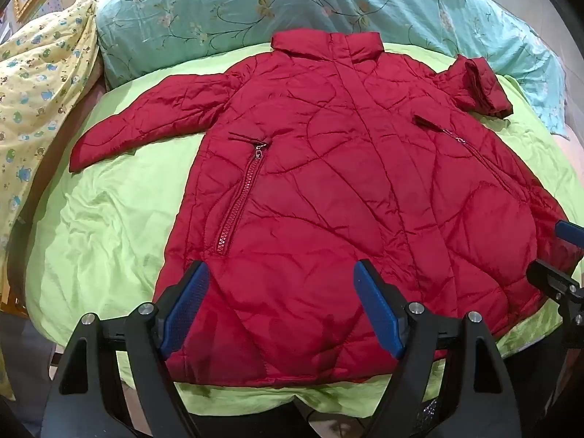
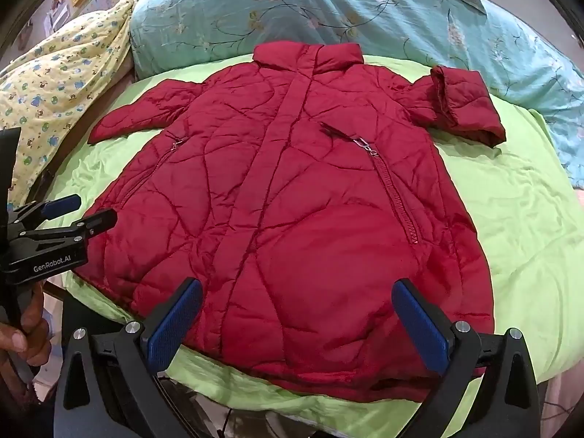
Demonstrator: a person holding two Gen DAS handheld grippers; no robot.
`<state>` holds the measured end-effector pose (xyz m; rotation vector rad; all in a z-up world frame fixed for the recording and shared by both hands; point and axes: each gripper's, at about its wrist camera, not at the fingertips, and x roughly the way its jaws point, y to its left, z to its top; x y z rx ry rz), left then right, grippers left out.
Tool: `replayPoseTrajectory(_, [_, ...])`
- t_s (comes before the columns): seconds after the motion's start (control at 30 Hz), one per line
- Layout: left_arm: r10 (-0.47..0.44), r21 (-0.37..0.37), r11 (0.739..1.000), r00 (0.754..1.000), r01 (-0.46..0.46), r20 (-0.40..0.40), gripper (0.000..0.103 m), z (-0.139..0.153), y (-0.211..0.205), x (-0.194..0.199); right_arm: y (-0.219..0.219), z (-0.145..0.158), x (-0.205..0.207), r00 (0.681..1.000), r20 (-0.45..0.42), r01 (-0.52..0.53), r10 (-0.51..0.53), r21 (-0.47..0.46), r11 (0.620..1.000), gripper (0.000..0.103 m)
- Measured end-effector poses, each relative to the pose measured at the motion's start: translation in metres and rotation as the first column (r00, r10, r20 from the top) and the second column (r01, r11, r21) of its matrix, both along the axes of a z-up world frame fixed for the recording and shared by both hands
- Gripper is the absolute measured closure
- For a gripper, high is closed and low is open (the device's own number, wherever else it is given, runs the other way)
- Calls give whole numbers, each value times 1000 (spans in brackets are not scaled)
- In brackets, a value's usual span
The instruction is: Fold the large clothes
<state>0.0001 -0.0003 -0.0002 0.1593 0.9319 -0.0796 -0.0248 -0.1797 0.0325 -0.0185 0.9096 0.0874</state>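
Observation:
A red quilted jacket (image 1: 328,189) (image 2: 292,200) lies front up on a lime green sheet (image 1: 102,226) (image 2: 529,219), collar at the far side and hem towards me. One sleeve lies stretched out flat to the left (image 1: 146,116). The other is bunched up short at the upper right (image 2: 460,102). My left gripper (image 1: 283,288) hovers open over the left half of the hem, nothing between its blue pads (image 1: 376,310). My right gripper (image 2: 297,306) stands wide open over the right half of the hem, also empty. Each gripper shows at the edge of the other's view (image 1: 558,252) (image 2: 96,207).
A teal floral quilt (image 1: 255,7) (image 2: 328,11) is heaped behind the collar. A yellow patterned blanket (image 1: 36,73) (image 2: 54,73) lies along the left. The bed's near edge runs just below the hem. A hand (image 2: 22,328) holds the left gripper's handle.

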Motion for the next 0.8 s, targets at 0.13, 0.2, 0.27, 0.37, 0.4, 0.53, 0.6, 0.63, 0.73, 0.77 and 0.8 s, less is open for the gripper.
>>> replayPoseTrajectory(0.13, [-2,1,1000,1000,2,-2,21,-1,-1,1,-3,0,0,1000,0,8,-8,2,1000,0])
replayPoseTrajectory(0.2, [-4,1,1000,1000,4,-4,21,-1,-1,1,-4,0,1,1000,0,11,-11,2,1000,0])
replayPoseTrajectory(0.27, [-3,1,1000,1000,3,-5,21,-1,-2,2,-5,0,1,1000,-1,13,-13,1,1000,0])
replayPoseTrajectory(0.37, [-2,1,1000,1000,2,-7,21,-2,-1,3,-6,0,1,1000,-1,14,-14,2,1000,0])
replayPoseTrajectory(0.4, [-5,-1,1000,1000,5,3,21,-4,0,1,-6,0,1,1000,-2,14,-14,3,1000,0])
replayPoseTrajectory(0.53, [-7,1,1000,1000,7,2,21,-4,0,1,-6,0,2,1000,-1,13,-13,2,1000,0])
replayPoseTrajectory(0.6, [-7,-1,1000,1000,7,1,21,-3,1,1,-6,0,2,1000,-1,14,-14,1,1000,0])
replayPoseTrajectory(0.63, [-7,0,1000,1000,7,-1,21,-3,1,1,-6,0,2,1000,-1,14,-14,1,1000,0])
replayPoseTrajectory(0.73, [-6,4,1000,1000,6,-5,21,-4,0,1,-6,0,2,1000,-2,16,-16,2,1000,0])
replayPoseTrajectory(0.77, [-7,3,1000,1000,7,-4,21,-5,0,2,-6,0,2,1000,-1,15,-15,2,1000,0])
replayPoseTrajectory(0.8, [-7,4,1000,1000,7,-3,21,-5,0,2,-6,0,2,1000,-2,16,-16,2,1000,0])
